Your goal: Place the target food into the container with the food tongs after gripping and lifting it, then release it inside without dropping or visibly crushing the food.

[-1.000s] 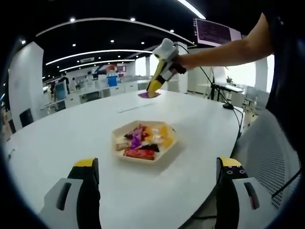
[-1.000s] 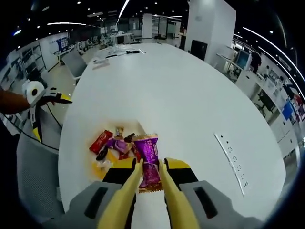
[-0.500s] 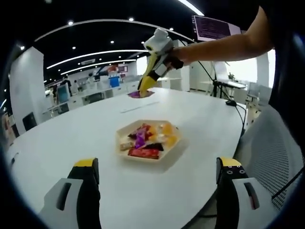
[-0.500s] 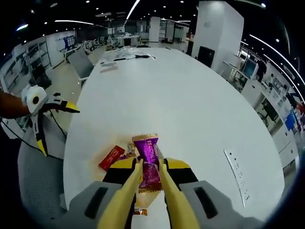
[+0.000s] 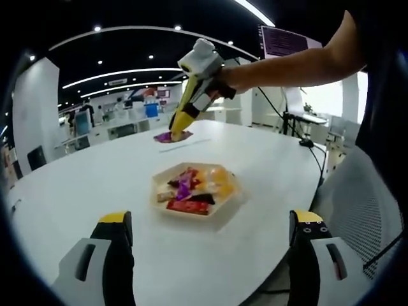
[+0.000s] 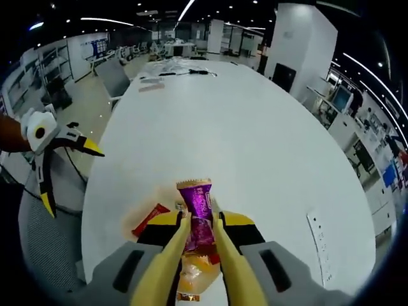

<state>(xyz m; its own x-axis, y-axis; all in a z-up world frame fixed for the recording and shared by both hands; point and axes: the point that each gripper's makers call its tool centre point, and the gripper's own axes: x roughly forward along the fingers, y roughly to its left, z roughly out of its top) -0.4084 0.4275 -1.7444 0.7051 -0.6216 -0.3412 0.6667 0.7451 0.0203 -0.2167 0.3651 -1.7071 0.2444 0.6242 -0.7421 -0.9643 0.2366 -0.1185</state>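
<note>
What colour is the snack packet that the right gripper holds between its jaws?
The shiny snack packet is purple with a small pale label, clearest in the right gripper view.

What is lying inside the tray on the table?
The tray holds wrapped snacks: a red bar, purple, orange and dark packets. What lies beneath that pile is covered.

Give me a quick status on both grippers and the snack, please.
Right gripper shut on purple snack packet, lifted above the tray. Left gripper open, idle over white table. Nothing in the way.

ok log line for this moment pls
right gripper: shut on purple snack packet, above tray | left gripper: open, idle | packet not released
</note>
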